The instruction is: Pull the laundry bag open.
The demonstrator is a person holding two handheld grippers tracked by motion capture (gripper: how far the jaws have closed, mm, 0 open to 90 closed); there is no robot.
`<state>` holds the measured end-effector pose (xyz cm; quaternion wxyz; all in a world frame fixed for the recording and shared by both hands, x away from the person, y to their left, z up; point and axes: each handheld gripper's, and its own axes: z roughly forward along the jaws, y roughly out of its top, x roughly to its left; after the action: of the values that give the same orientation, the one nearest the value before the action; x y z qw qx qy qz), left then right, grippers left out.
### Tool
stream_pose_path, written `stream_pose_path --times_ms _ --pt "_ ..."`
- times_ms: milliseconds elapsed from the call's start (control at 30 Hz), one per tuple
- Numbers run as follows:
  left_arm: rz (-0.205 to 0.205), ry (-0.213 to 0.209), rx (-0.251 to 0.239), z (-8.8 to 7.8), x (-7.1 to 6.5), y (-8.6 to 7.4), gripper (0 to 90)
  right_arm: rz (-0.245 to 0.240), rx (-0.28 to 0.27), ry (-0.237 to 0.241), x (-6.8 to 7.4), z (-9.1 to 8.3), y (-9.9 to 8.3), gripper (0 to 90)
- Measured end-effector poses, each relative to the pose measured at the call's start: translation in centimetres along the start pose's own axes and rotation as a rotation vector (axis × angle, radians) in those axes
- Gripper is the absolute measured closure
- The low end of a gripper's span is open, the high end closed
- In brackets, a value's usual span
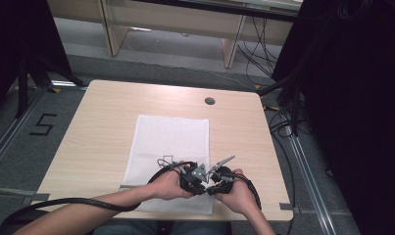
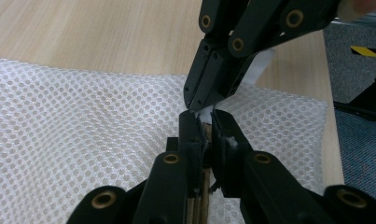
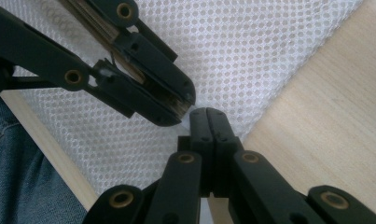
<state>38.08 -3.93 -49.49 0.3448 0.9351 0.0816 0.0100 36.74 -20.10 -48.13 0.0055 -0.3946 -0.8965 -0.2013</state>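
Left gripper (image 2: 204, 122) clamped flat tan-edged stack (image 2: 198, 205), thin white strip (image 2: 205, 114) at its tips; right gripper (image 3: 209, 112) jaws pressed together, pinching same strip's other end; tips met just above white mesh mat (image 1: 171, 132) near table (image 1: 97, 132) front edge.

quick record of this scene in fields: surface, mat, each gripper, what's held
surface: wooden table
mat: white mesh mat, flat on the table, near the person's edge
left gripper: jaws nearly shut on a thin stack of flat tan strips
right gripper: jaws shut, pinching a thin white strip
tips: both meet over the mat
hands: close together at the mat's near end
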Motion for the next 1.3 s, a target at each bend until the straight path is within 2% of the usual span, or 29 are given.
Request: stream_pose_path --times_ms 67,100,133,267,300,367,400,433,500,567,767,933,1100,1300 --pt "0.021 0.006 0.001 -0.1 0.0 0.0 82.7 -0.032 0.0 -0.008 -0.2 0.0 0.0 90.0" --pt "0.018 0.006 0.007 -0.1 0.0 0.0 82.8 -0.029 0.014 -0.001 -0.1 0.0 0.0 90.0" --pt "0.035 0.01 0.01 -0.1 0.0 0.1 82.8 -0.01 0.006 -0.005 0.0 0.0 0.1 90.0" --pt "0.036 0.017 0.029 -0.6 0.0 0.0 82.8 -0.016 0.009 -0.024 0.1 0.0 0.1 90.0" --pt "0.038 0.013 0.014 -0.7 0.1 -0.1 82.8 -0.037 -0.001 -0.022 0.0 0.1 0.2 90.0" --pt "0.032 0.014 0.013 -0.8 0.1 -0.1 82.8 -0.038 0.005 -0.015 -0.1 0.1 0.2 90.0" --pt "0.044 0.018 0.012 -0.9 0.1 0.0 82.8 -0.057 0.012 -0.016 -0.2 0.0 0.2 90.0" --pt "0.043 0.018 0.013 -0.9 0.1 0.0 82.8 -0.041 0.001 -0.017 -0.1 0.1 0.2 90.0" --pt "0.034 0.02 0.003 -0.8 -0.1 -0.1 82.7 -0.043 -0.002 -0.017 -0.1 0.1 0.2 90.0" --pt "0.029 0.015 -0.002 -0.8 -0.1 -0.1 82.7 -0.013 0.007 -0.021 0.0 0.1 0.1 90.0" --pt "0.015 0.017 -0.007 -0.8 -0.1 -0.2 82.8 0.0 0.013 -0.024 0.1 0.0 0.0 90.0" --pt "0.006 0.011 -0.012 -1.2 -0.1 -0.4 82.8 -0.042 0.0 -0.016 -0.1 0.1 0.2 90.0" --pt "0.024 0.018 -0.007 -1.4 -0.1 -0.4 82.8 -0.017 0.014 -0.017 0.1 0.0 0.2 90.0" --pt "0.024 0.013 -0.008 -1.5 -0.1 -0.4 82.8 -0.01 0.009 -0.023 0.0 0.0 0.1 90.0"
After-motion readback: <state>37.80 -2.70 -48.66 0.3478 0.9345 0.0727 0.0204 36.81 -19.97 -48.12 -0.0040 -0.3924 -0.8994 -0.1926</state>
